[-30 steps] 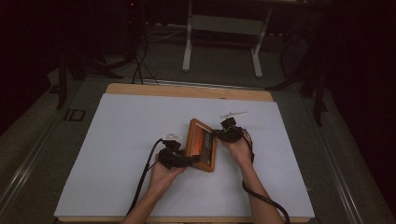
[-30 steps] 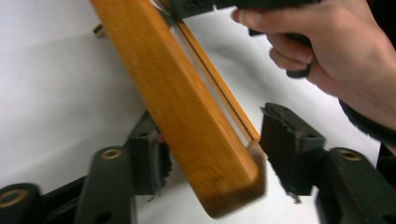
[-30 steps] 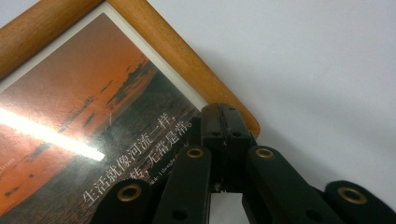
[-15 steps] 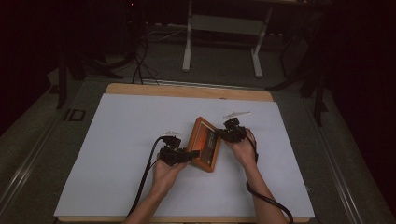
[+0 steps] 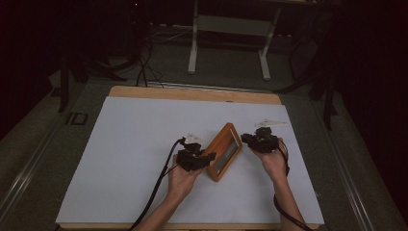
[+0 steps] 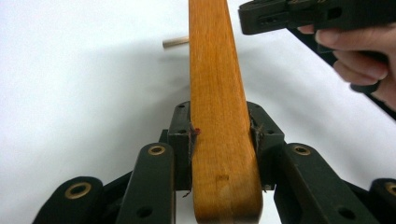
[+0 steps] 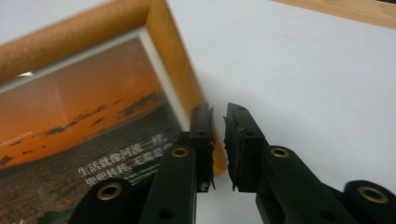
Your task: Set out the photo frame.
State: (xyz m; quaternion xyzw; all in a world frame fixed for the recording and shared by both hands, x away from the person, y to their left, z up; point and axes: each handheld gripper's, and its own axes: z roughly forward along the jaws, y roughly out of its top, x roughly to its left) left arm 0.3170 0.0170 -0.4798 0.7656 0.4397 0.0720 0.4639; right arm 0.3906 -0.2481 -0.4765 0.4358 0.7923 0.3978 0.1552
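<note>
My left gripper (image 6: pixel 219 140) is clamped on the wooden picture frame (image 6: pixel 217 93). In the left gripper view, both pads press flat against the 2 opposite faces of the frame's edge rail, and the rail runs straight up between the jaws. These jaws have just been closing, and the frame is now pinched firmly between them.

In the high view, the picture frame (image 5: pixel 223 150) is tilted up on the white table cover (image 5: pixel 139 134), slightly right of centre and toward my side of the table. My left gripper (image 5: pixel 204 160) holds its near-left edge. A short wooden peg (image 6: pixel 175 42) projects from the back of the frame in the left gripper view, over the white surface.

My right gripper (image 7: pixel 218 123) has let go. Its jaws have just been opening, and a narrow gap now shows between the 2 fingertips, with nothing between them. In the right gripper view, the frame's lower corner (image 7: pixel 161 51) lies just behind the left fingertip; I cannot tell whether that tip touches the wood. The frame holds a sunset photograph with white lettering.

In the high view, my right gripper (image 5: pixel 250 139) sits just beside the frame's right side, apart from it.
</note>
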